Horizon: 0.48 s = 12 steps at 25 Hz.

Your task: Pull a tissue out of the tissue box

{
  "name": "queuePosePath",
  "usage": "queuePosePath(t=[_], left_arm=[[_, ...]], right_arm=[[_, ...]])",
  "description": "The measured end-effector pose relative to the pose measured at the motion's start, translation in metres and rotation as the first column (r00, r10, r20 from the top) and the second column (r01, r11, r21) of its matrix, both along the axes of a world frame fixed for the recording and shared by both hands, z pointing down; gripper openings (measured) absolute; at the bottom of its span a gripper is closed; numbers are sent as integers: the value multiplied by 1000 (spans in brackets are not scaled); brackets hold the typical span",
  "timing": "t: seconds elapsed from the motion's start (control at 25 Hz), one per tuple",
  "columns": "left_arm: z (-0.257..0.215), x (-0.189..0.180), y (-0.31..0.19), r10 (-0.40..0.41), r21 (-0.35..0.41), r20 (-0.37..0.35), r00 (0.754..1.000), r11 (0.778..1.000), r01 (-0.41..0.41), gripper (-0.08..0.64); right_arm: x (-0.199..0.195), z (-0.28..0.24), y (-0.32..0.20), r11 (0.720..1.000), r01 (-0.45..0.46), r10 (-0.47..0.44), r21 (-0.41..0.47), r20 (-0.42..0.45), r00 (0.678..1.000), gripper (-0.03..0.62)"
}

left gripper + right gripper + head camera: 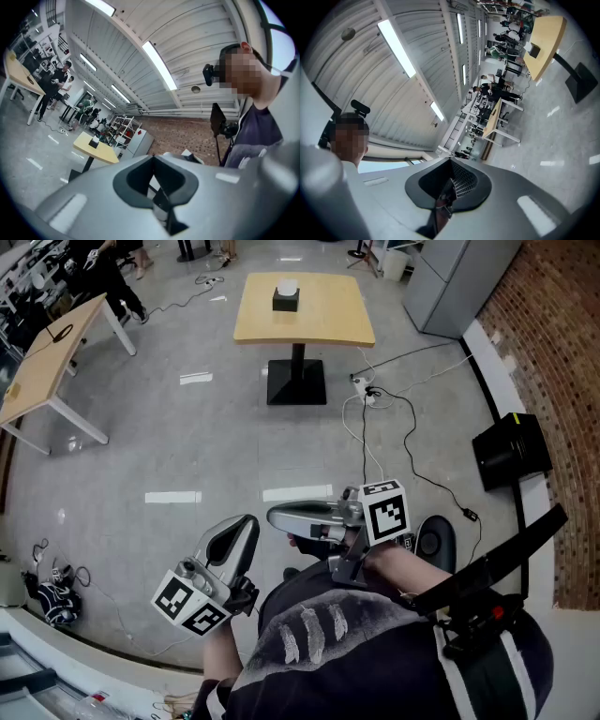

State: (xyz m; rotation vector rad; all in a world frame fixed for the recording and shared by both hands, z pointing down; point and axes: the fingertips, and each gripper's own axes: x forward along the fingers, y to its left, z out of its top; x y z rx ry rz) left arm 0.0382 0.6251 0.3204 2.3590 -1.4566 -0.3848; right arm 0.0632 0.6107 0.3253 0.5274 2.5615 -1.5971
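The tissue box is dark with a white tissue sticking out. It stands far ahead on a small yellow table with a black pedestal. Both grippers are held close to my body, well short of that table. My left gripper is shut with nothing in it, and my right gripper points left across my front, jaws together and empty. The left gripper view shows the box small and distant beyond the shut left gripper. In the tilted right gripper view, the box is far off past the right gripper.
A long wooden table stands at the left. Cables and a power strip trail over the grey floor right of the pedestal. A black case lies by the brick wall. A grey cabinet stands at the back right; people are far back.
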Motion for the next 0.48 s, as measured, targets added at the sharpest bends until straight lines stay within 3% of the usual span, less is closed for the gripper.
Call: queuePosePath(t=[0.24, 0.4, 0.48], left_arm=[[-20, 16, -7, -58, 31, -5, 998, 998, 58, 2], [-18, 45, -82, -66, -11, 35, 997, 998, 67, 2], [-11, 62, -123, -81, -28, 51, 995, 996, 83, 2]], right_arm=[[14, -23, -23, 1000, 11, -11, 2, 64, 998, -5], [44, -27, -103, 994, 31, -14, -106, 157, 987, -5], [62, -17, -146, 993, 34, -17, -112, 149, 989, -5]])
